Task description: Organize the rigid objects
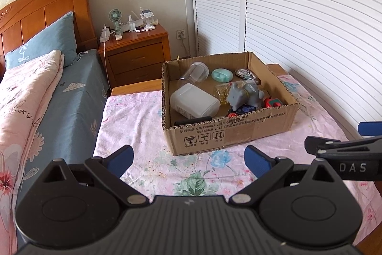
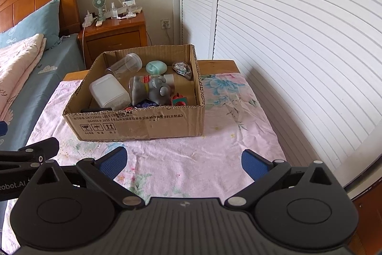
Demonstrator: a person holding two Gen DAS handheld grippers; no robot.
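An open cardboard box (image 1: 229, 138) (image 2: 143, 126) stands on a table covered with pink floral cloth (image 1: 148, 126) (image 2: 214, 159). Inside lie a white plastic container (image 1: 194, 100) (image 2: 108, 91), a clear jar (image 1: 195, 72) (image 2: 125, 66), a mint oval case (image 1: 222, 75) (image 2: 156, 67), a grey elephant toy (image 1: 243, 96) (image 2: 155, 90) and small red and blue toys (image 1: 272, 103) (image 2: 179, 100). My left gripper (image 1: 189, 160) hovers open in front of the box, nothing between its fingers. My right gripper (image 2: 185, 163) is open too, just short of the box's front wall.
A bed (image 1: 31, 92) with a blue pillow and pink quilt lies to the left. A wooden nightstand (image 1: 136, 49) (image 2: 114, 32) with a fan and bottles stands behind. White louvred doors (image 1: 298, 16) (image 2: 286, 28) run close along the table's right side.
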